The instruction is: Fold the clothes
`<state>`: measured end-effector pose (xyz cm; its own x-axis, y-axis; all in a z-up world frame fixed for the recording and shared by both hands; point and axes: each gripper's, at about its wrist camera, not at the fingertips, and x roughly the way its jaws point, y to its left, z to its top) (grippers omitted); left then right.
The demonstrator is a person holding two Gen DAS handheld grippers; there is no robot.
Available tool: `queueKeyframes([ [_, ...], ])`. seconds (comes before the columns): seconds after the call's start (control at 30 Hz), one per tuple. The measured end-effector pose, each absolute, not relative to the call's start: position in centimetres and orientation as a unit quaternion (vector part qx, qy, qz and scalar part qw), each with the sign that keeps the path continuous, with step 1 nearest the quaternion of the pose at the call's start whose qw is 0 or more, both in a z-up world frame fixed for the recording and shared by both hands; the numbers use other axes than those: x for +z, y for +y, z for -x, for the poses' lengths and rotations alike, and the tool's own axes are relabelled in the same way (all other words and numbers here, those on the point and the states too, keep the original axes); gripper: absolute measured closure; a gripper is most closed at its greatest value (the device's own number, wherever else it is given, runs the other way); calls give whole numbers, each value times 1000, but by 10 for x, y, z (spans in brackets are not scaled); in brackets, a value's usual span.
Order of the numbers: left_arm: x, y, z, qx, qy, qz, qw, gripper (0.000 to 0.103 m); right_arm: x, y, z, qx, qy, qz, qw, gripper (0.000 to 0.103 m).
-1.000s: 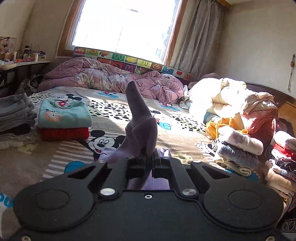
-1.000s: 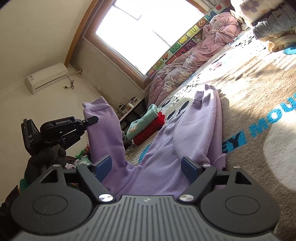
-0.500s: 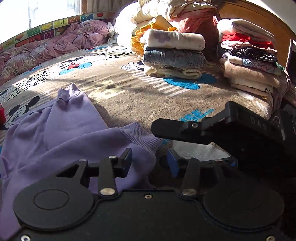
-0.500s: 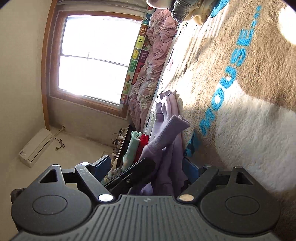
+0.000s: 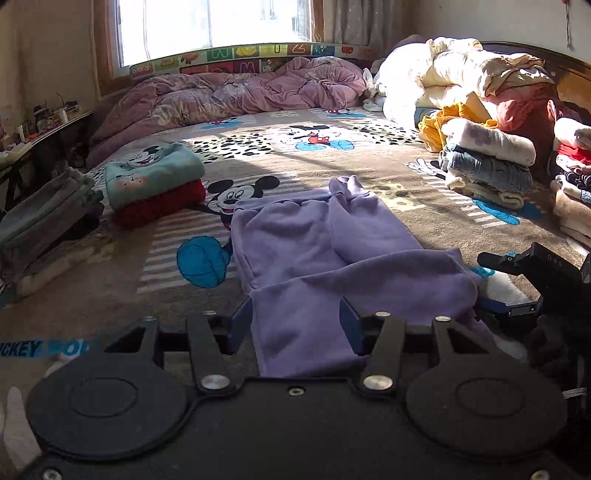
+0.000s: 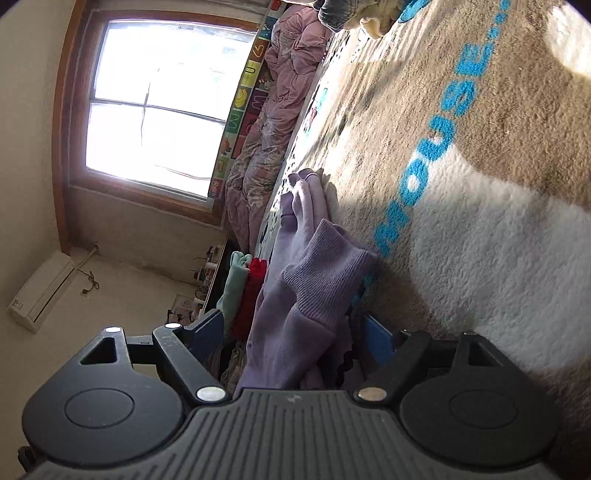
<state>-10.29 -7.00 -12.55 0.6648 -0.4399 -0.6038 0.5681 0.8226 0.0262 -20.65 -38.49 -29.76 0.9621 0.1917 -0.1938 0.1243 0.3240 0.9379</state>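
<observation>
Garment: a purple sweatshirt (image 5: 325, 254) lies flat on the bedspread (image 5: 332, 155), near the close edge of the bed, roughly mid-width.
Fold state: both sleeves appear turned in over the body; one sleeve (image 5: 388, 280) runs crosswise over the near part, its ribbed cuff (image 6: 325, 273) at the right edge. The far end of the garment bunches into a small peak (image 5: 347, 184).
Left gripper (image 5: 295, 325): fingers spread wide, one on each side of the near cloth; nothing pinched.
Right gripper (image 6: 291, 332): fingers also apart, lying on its side low against the bedspread at the cuff end; the cuff rests between them unclamped. In the left view it shows as a dark body (image 5: 532, 273) just beside the right edge of the garment.
Done, by my judgement: the sleeve folds are finished and the cloth is released.
Left, by my judgement: the body still needs folding end to end, perhaps twice, then moving to a stack. The crosswise sleeve looks puffy and may want smoothing first.
Finished stacks: a teal top on a red one (image 5: 155, 184) to the left; grey items (image 5: 44, 214) at the far left edge; folded jeans and light pieces (image 5: 487, 166) to the right.
Unfolded heap: cream, yellow and pink clothes (image 5: 472, 85) at the right rear, so more work appears to remain.
Surroundings: a pink quilt (image 5: 240, 96) bunched below the window (image 5: 214, 26).
</observation>
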Motion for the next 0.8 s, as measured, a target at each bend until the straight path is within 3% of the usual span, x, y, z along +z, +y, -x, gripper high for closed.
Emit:
queueKeyframes([
  [0.07, -129, -58, 108, -272, 314, -101, 904, 42, -293, -380, 196, 13, 140, -556, 819, 27],
  [0.17, -143, -66, 119, -289, 323, -130, 892, 38, -286, -378, 193, -1, 138, -524, 840, 47],
  [0.23, -157, -76, 122, -283, 321, -164, 889, 38, -279, -379, 195, -15, 135, -498, 857, 68],
  [0.4, -190, -80, 117, -264, 341, -192, 882, 38, -257, -382, 194, 10, 111, -447, 888, 93],
  [0.67, -195, -62, 119, -271, 329, -177, 887, 39, -233, -389, 200, 45, 77, -437, 895, 95],
  [0.8, -198, -61, 120, -275, 325, -196, 884, 46, -225, -390, 204, 55, 61, -439, 895, 95],
])
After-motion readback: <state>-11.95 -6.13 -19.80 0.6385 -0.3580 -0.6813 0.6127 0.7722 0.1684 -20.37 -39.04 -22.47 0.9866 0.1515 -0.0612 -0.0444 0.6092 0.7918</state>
